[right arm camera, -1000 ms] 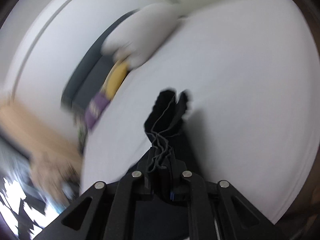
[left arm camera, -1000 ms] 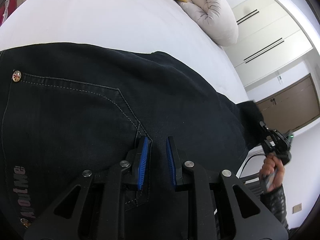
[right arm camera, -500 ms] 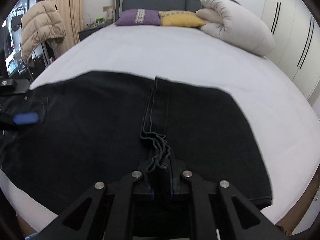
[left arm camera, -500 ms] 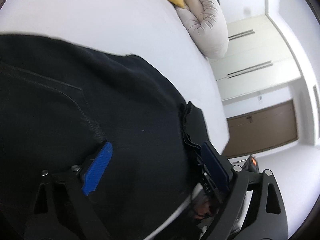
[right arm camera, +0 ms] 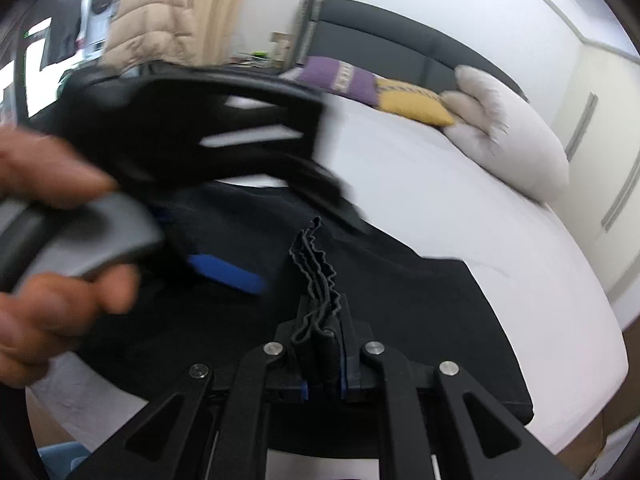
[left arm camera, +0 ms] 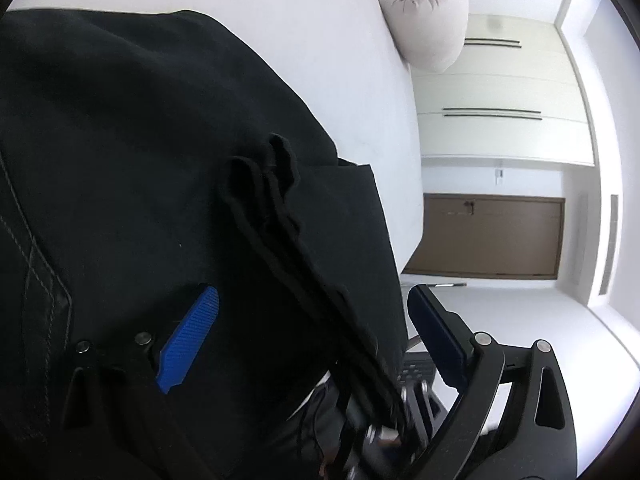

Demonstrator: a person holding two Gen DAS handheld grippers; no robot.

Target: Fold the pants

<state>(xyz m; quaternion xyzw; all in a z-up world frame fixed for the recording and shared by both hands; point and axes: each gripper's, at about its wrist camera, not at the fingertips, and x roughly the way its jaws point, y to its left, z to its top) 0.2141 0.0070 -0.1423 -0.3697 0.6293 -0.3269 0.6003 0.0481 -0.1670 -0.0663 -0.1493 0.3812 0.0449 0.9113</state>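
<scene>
Left wrist view: the left gripper (left arm camera: 312, 336), clamped a second ago, is opening over the pants (left arm camera: 140, 140) (nothing pinched). The right gripper (right arm camera: 324, 360) has carried the bunched hems (right arm camera: 316, 276) across, still clamped, so the lengthwise fold looks nearly laid.

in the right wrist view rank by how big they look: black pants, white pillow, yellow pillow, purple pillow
1. pants, though nearest the camera
2. white pillow
3. purple pillow and yellow pillow: look alike, not ranked

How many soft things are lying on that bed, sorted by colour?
Black: 1, the pants
Purple: 1, a cushion
Yellow: 1, a cushion
Pale grey: 1, a rolled duvet
Total: 4
</scene>
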